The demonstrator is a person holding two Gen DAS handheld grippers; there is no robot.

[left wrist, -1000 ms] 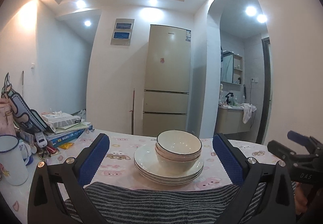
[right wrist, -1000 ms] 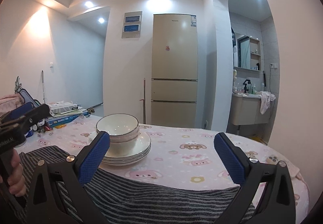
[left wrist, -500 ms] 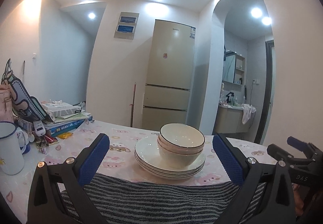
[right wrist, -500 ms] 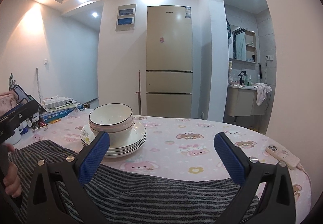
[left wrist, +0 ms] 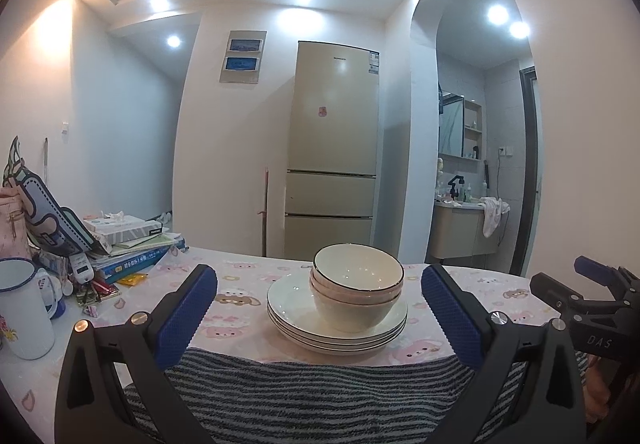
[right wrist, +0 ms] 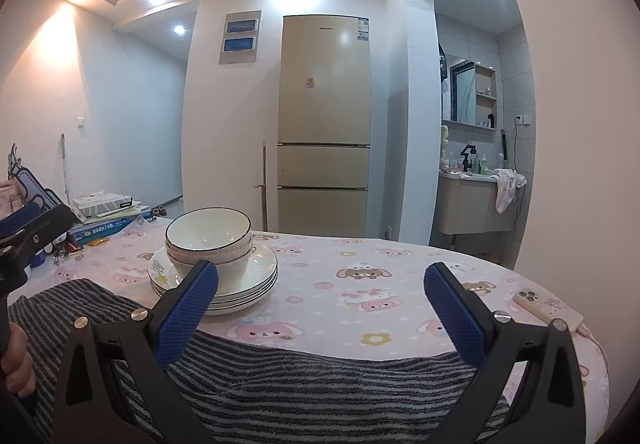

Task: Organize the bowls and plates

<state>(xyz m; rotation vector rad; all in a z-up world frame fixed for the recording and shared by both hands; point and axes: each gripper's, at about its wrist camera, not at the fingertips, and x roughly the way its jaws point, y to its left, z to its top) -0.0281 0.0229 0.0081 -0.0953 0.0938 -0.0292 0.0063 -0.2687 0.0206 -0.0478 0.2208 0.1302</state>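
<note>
A stack of cream bowls (left wrist: 357, 292) with dark rims sits nested on a stack of white plates (left wrist: 296, 318) on the pink cartoon tablecloth (left wrist: 240, 290). My left gripper (left wrist: 320, 308) is open, its blue pads wide apart on either side of the stack and nearer than it, holding nothing. In the right wrist view the bowls (right wrist: 209, 240) and plates (right wrist: 262, 276) lie ahead to the left. My right gripper (right wrist: 320, 304) is also open and empty, with its left pad in front of the plates' near edge.
A striped grey cloth (left wrist: 312, 392) covers the table's near edge. A white mug (left wrist: 22, 308), books (left wrist: 132, 256) and clutter stand at the left. A phone (right wrist: 548, 310) lies at the table's right edge. A fridge (left wrist: 334, 148) stands behind. A hand (right wrist: 16, 360) holds the left gripper.
Both grippers have pulled back and lowered slightly, so the stack sits further ahead. The right wrist view has swung right, showing the phone. Both stay open and empty.
</note>
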